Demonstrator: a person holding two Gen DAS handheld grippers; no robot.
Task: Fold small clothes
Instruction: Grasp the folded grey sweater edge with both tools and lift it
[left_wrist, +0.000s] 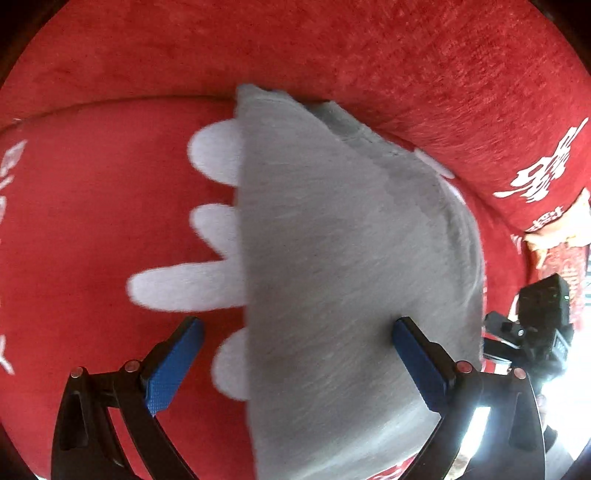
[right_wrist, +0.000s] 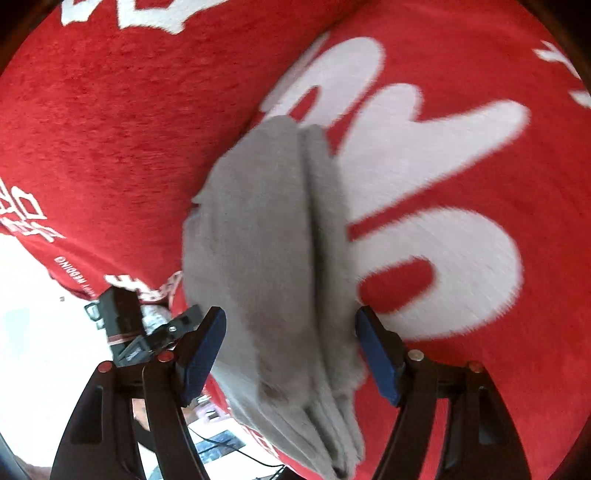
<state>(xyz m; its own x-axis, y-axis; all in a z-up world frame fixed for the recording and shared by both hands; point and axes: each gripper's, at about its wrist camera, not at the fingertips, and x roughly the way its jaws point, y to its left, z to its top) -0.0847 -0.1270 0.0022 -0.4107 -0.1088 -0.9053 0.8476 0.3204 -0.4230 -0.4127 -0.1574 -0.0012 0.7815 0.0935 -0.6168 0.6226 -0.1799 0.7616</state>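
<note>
A small grey garment (left_wrist: 332, 258) lies folded on a red plush cover (left_wrist: 92, 221). In the left wrist view my left gripper (left_wrist: 295, 354) is open, its blue-padded fingers (left_wrist: 173, 365) spread over the garment's left edge. The right gripper (left_wrist: 539, 328) shows at that view's right edge. In the right wrist view the garment (right_wrist: 266, 258) lies as a stack of folded layers, its end between the fingers. My right gripper (right_wrist: 291, 350) is open, its blue pads (right_wrist: 376, 354) on either side of the cloth without pressing it. The left gripper (right_wrist: 129, 325) shows at the left.
The red cover (right_wrist: 480, 369) bears large white shapes (right_wrist: 443, 258) and white lettering (left_wrist: 539, 173). A red backrest (left_wrist: 332, 48) rises behind the garment. A bright floor area (right_wrist: 33, 332) lies beyond the cover's edge.
</note>
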